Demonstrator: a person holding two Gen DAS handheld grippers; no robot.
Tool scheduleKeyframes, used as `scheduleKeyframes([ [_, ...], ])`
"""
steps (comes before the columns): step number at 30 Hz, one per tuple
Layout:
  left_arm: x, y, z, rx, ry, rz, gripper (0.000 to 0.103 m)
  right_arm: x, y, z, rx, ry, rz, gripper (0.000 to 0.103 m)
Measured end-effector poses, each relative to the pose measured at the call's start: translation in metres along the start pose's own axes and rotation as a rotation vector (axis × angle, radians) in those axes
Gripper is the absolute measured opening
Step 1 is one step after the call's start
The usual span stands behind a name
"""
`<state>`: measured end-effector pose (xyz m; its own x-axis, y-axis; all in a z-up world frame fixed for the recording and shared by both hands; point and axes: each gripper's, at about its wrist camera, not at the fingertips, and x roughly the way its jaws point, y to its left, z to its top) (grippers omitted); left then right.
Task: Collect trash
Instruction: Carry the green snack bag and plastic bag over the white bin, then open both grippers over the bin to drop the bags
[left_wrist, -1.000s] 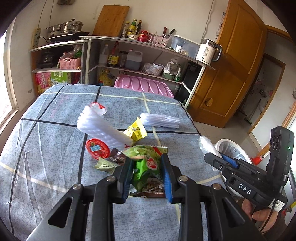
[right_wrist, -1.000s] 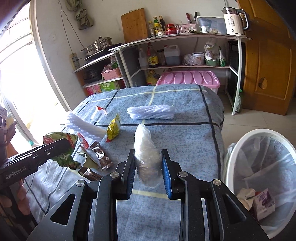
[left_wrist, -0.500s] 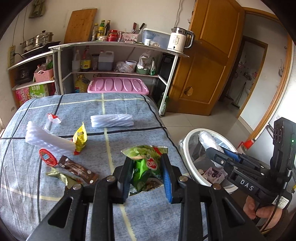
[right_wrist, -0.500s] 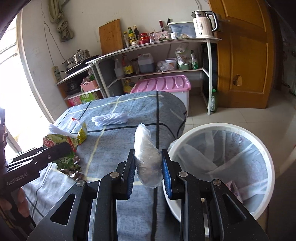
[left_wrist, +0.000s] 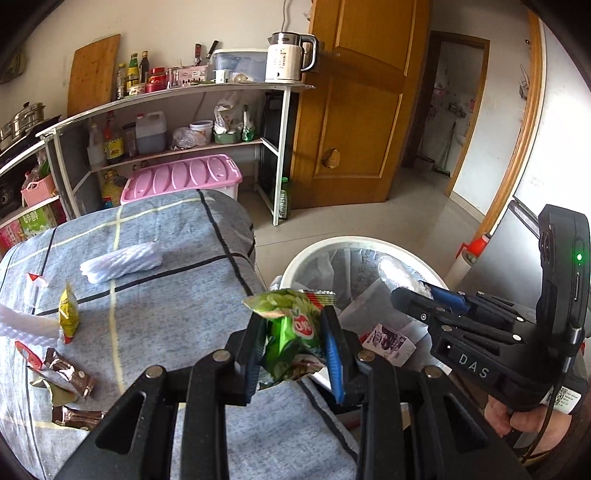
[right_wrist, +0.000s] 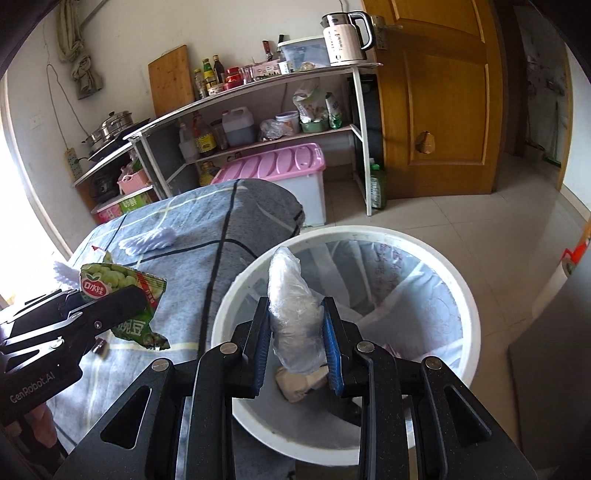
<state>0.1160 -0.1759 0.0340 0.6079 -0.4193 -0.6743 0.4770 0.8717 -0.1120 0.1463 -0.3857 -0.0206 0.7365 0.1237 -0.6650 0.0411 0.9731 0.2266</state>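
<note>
Trash here is a green snack packet (left_wrist: 291, 332) clamped in the left gripper (left_wrist: 293, 350) and a crumpled clear plastic bag (right_wrist: 293, 310) clamped in the right gripper (right_wrist: 295, 347). The bag hangs over the open mouth of the white bin (right_wrist: 469, 306), inside its near rim. The packet hangs at the table (left_wrist: 166, 302) edge, with the bin rim at two o'clock of it. More wrappers (left_wrist: 70, 373) and a white foam sleeve (left_wrist: 122, 258) lie on the blue-grey cloth from nine to eleven o'clock. Bare tiled floor (right_wrist: 480, 221) opens beyond the bin at twelve to two o'clock.
</note>
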Motion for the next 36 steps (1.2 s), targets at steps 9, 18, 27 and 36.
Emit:
scheduleKeyframes([
  [9,0.037,-0.032,0.002,0.019,0.069,-0.042,0.031,0.011,-0.035,-0.005,0.034,0.046,-0.060,0.028],
  [18,0.053,-0.042,0.000,0.028,0.088,-0.023,0.036,0.024,-0.052,-0.011,0.047,0.087,-0.084,0.028],
  [27,0.051,-0.036,-0.001,0.003,0.085,-0.031,0.059,0.026,-0.056,-0.013,0.073,0.093,-0.098,0.041],
  [36,0.030,-0.018,-0.005,-0.023,0.055,-0.004,0.064,0.014,-0.041,-0.011,0.074,0.069,-0.084,0.046],
])
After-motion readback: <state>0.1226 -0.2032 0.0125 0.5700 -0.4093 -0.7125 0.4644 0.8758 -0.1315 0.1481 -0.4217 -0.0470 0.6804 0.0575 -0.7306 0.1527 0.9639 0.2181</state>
